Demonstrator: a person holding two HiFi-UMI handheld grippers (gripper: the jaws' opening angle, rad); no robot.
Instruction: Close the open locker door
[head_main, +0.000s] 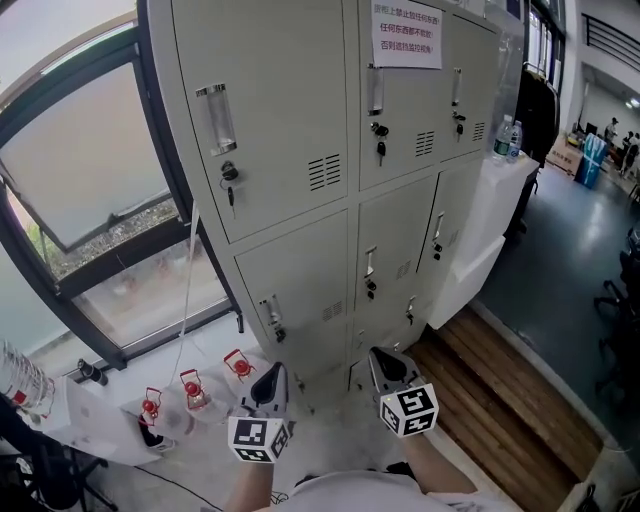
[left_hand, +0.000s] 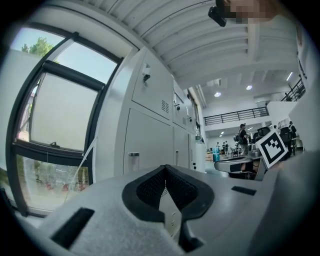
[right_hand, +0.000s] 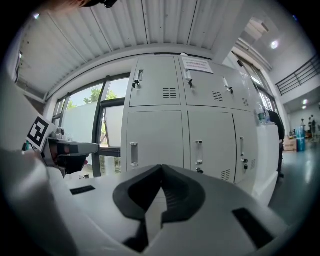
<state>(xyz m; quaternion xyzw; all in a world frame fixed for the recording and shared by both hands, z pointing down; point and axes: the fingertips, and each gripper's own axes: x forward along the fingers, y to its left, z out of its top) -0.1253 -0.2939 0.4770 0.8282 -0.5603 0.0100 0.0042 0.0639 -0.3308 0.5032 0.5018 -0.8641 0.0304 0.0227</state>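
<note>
A bank of grey lockers (head_main: 300, 150) stands in front of me, and every door that shows in the head view sits flush with its frame. Keys hang from the top-row locks (head_main: 230, 176). A paper notice (head_main: 407, 33) is stuck on the middle top door. My left gripper (head_main: 270, 376) and right gripper (head_main: 386, 362) are held low, well short of the bottom row, touching nothing. In the left gripper view the jaws (left_hand: 164, 167) meet with nothing between them. The right gripper (right_hand: 161, 166) is likewise shut and empty, pointing at the lockers (right_hand: 200, 125).
A large window (head_main: 90, 180) with a dark frame is on the left, a white cord (head_main: 186, 290) hanging beside it. Small red items (head_main: 190, 388) sit on the floor below. A white counter (head_main: 490, 220) with water bottles (head_main: 508, 138) adjoins the lockers' right side. A wooden step (head_main: 500, 400) lies at right.
</note>
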